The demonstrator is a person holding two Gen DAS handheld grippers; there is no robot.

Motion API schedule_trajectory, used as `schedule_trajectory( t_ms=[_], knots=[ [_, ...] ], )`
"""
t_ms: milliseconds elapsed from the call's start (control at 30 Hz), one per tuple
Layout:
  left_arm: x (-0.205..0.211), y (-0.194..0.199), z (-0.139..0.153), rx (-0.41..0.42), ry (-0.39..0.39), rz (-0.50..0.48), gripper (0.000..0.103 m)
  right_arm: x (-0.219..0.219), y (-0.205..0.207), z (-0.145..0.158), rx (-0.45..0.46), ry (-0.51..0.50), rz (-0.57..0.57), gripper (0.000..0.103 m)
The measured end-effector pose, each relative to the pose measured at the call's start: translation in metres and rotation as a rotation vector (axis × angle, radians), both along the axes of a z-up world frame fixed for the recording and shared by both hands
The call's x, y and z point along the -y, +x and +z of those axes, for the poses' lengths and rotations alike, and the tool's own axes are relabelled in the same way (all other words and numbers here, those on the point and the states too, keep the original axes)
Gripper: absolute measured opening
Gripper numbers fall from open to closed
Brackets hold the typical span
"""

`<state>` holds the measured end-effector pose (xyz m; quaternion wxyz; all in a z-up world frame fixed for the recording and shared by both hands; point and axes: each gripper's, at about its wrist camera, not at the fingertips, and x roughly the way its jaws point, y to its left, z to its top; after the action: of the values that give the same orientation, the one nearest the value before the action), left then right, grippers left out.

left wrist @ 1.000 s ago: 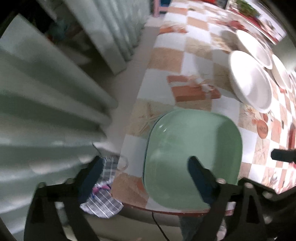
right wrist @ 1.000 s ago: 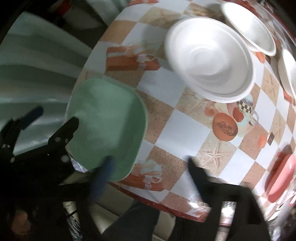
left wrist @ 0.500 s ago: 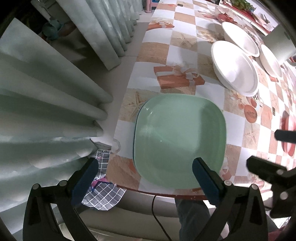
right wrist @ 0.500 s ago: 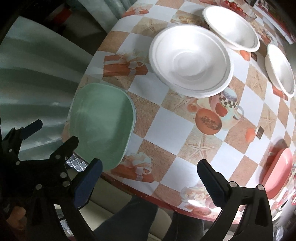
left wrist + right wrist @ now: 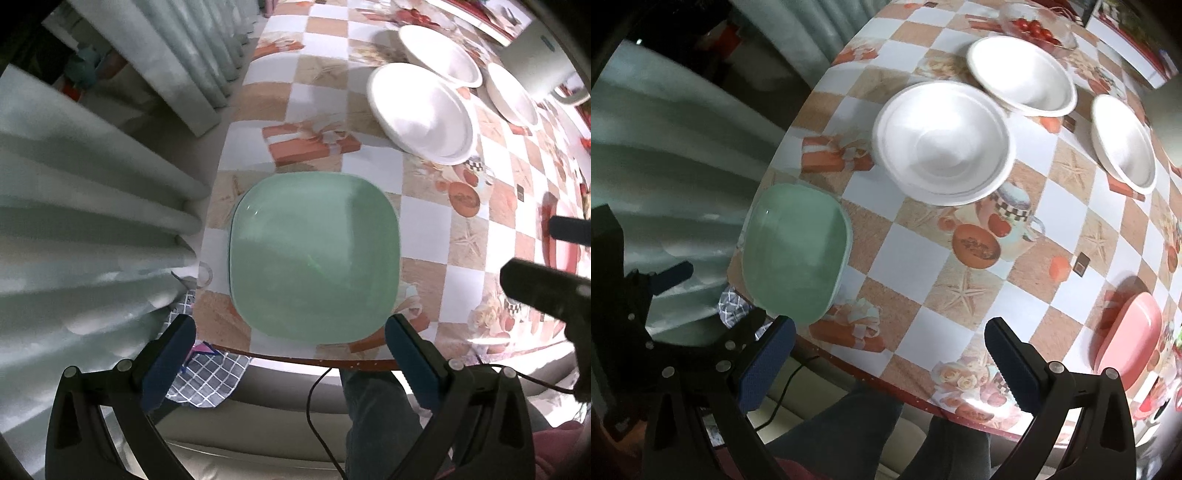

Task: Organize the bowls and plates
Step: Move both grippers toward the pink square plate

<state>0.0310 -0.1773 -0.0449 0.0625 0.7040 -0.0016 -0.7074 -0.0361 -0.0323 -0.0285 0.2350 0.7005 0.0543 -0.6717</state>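
A square green plate lies flat near the table's front left corner, also seen in the right wrist view as the green plate. My left gripper hovers open just in front of it, holding nothing. My right gripper hangs open over the front edge, right of the plate. Three white bowls sit further back: a near bowl, a far bowl and a right bowl. A pink plate lies at the right edge.
The checkered tablecloth covers the table. Pale curtains hang at the left. A checked cloth hangs below the table corner. A glass bowl of tomatoes stands at the back. A person's legs sit under the front edge.
Both grippers have pulled back from the table. The green plate, tilted under the left gripper a second ago, now lies flat and free. Both pairs of fingers stay open.
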Motion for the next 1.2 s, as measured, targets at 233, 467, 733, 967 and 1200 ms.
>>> schedule_trajectory(
  t_ms=[233, 467, 733, 967, 1200],
  knots=[
    [-0.016, -0.009, 0.01, -0.014, -0.022, -0.047, 0.102, -0.011, 0.001, 0.01, -0.01, -0.031, -0.021, 0.103],
    [-0.048, -0.018, 0.016, -0.023, -0.042, -0.14, 0.102, -0.043, -0.001, 0.013, -0.008, -0.048, -0.108, 0.103],
    [-0.099, -0.029, 0.021, -0.037, -0.056, -0.278, 0.102, -0.097, 0.001, 0.008, 0.012, -0.053, -0.236, 0.103],
    [-0.139, -0.037, 0.026, -0.046, -0.063, -0.384, 0.102, -0.143, 0.001, 0.003, 0.025, -0.051, -0.337, 0.103],
    [-0.173, -0.044, 0.022, -0.037, -0.056, -0.456, 0.102, -0.186, 0.005, -0.008, 0.055, -0.05, -0.43, 0.103]
  ],
)
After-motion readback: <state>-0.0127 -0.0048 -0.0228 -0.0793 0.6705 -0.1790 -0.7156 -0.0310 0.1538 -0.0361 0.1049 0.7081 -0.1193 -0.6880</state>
